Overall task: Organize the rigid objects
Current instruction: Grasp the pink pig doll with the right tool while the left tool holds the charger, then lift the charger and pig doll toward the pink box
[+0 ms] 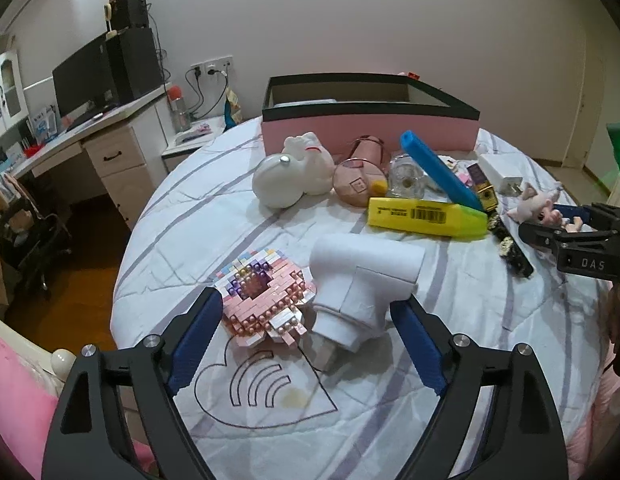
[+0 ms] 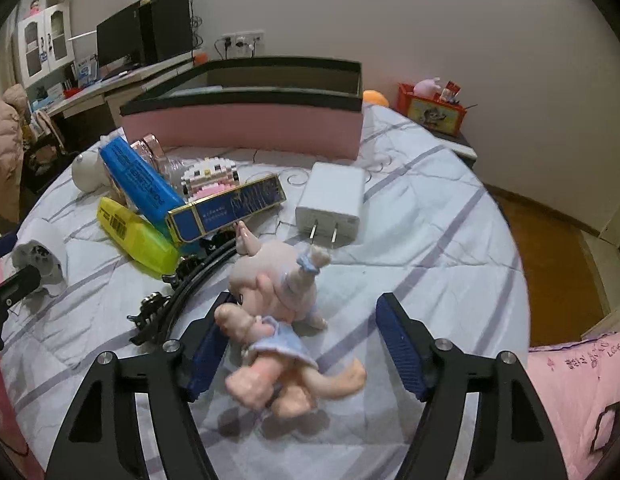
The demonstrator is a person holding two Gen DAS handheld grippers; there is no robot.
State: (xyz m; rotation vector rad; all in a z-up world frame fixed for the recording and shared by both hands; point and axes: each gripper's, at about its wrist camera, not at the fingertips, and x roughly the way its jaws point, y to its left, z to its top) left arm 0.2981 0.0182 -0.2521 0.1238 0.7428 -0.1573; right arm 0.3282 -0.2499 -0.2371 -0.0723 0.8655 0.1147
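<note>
A pink storage box with a black rim stands at the back of the bed; it also shows in the right wrist view. My left gripper is open around a white hair dryer and a pink brick model lying side by side. My right gripper is open, with a small doll in a blue dress lying between its fingers, touching the left finger. A yellow highlighter, a blue marker, a white charger and a blue-gold box lie nearby.
A white cat figure, a pink bottle and a glass jar lie before the box. A black hair band lies left of the doll. A desk with a monitor stands at the left. An orange box sits on a nightstand.
</note>
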